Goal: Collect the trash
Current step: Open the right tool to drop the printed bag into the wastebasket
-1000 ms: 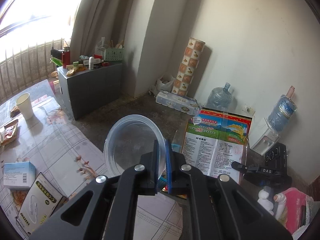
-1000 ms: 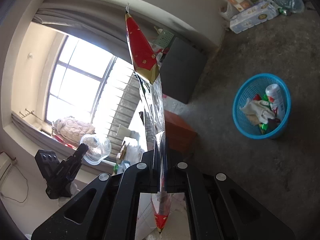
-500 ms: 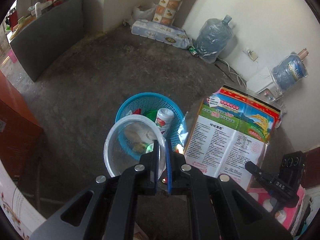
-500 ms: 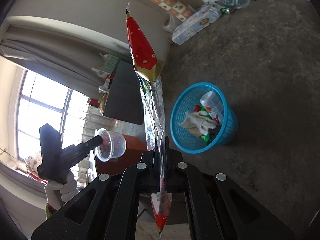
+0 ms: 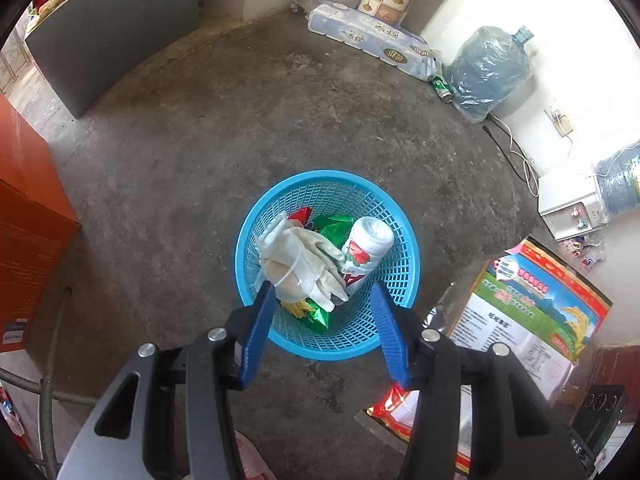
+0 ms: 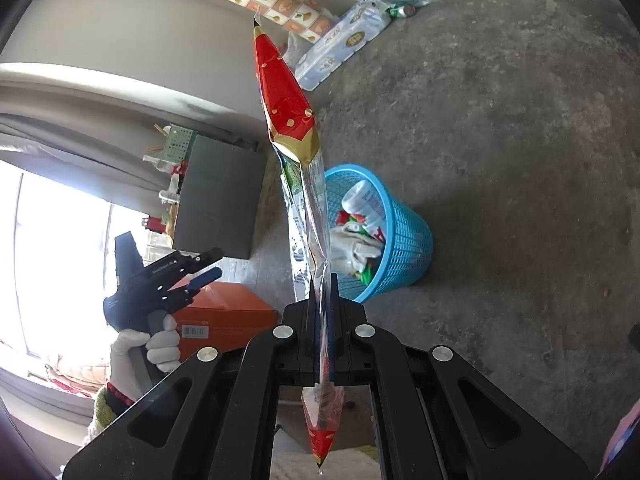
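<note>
A blue mesh basket (image 5: pixel 404 256) stands on the concrete floor and holds a white glove (image 5: pixel 304 260), a white bottle (image 5: pixel 366 246) and green wrappers. My left gripper (image 5: pixel 322 296) is open and empty right above the basket's near rim. My right gripper (image 6: pixel 322 284) is shut on a large printed plastic bag (image 6: pixel 288 104), seen edge-on, to the near left of the basket (image 6: pixel 404 236). The same bag (image 5: pixel 532 316) shows flat at the right of the left wrist view. The left gripper (image 6: pixel 208 266) also shows open in the right wrist view. The clear plastic container is out of sight.
An orange box (image 5: pixel 28 236) stands left of the basket. A dark cabinet (image 5: pixel 112 28) is at the far left. Toilet roll packs (image 5: pixel 368 46), a water jug (image 5: pixel 486 70) and a white dispenser (image 5: pixel 568 204) line the far wall.
My left gripper has opened and the clear plastic container has left its jaws; it is no longer visible. Both grippers have moved closer to the basket.
</note>
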The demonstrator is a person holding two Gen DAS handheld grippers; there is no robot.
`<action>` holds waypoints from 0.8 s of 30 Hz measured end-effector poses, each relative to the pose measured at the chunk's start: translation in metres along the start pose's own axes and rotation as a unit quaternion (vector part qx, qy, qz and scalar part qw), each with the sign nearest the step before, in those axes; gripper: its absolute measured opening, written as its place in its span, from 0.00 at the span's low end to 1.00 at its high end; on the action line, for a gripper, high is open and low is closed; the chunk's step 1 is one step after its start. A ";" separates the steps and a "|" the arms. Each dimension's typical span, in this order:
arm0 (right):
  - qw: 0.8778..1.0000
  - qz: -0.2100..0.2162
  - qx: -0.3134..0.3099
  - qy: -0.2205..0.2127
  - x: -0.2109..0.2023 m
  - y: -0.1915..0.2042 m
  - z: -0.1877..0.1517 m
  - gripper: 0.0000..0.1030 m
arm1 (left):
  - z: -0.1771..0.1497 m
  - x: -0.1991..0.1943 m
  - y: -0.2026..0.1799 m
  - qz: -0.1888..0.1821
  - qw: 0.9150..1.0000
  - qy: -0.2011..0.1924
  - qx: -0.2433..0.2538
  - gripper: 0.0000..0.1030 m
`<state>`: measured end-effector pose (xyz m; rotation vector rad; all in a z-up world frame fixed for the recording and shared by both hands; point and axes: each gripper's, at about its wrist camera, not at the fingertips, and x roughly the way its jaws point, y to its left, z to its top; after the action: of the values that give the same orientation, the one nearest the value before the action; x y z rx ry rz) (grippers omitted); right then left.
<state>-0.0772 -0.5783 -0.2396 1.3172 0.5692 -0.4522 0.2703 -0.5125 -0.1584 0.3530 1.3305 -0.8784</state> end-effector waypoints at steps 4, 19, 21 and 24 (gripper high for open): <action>0.999 0.010 -0.013 0.027 0.033 0.008 0.010 0.01 | -0.014 -0.044 0.012 -0.022 0.999 -0.025 -0.001 0.49; 0.966 -0.166 -0.123 0.155 0.212 0.019 0.045 0.40 | -0.135 -0.224 0.104 -0.039 0.988 -0.144 -0.039 0.57; 0.965 -0.172 -0.135 0.144 0.203 0.021 0.042 0.44 | -0.152 -0.239 0.125 -0.032 0.984 -0.162 -0.061 0.57; 0.963 -0.190 -0.154 0.116 0.184 0.026 0.042 0.47 | -0.173 -0.256 0.153 -0.024 0.978 -0.183 -0.095 0.58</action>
<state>0.0874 -0.6125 -0.3281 0.9661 1.0569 -0.5013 0.2645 -0.2068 0.0007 0.0057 1.0722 -0.8034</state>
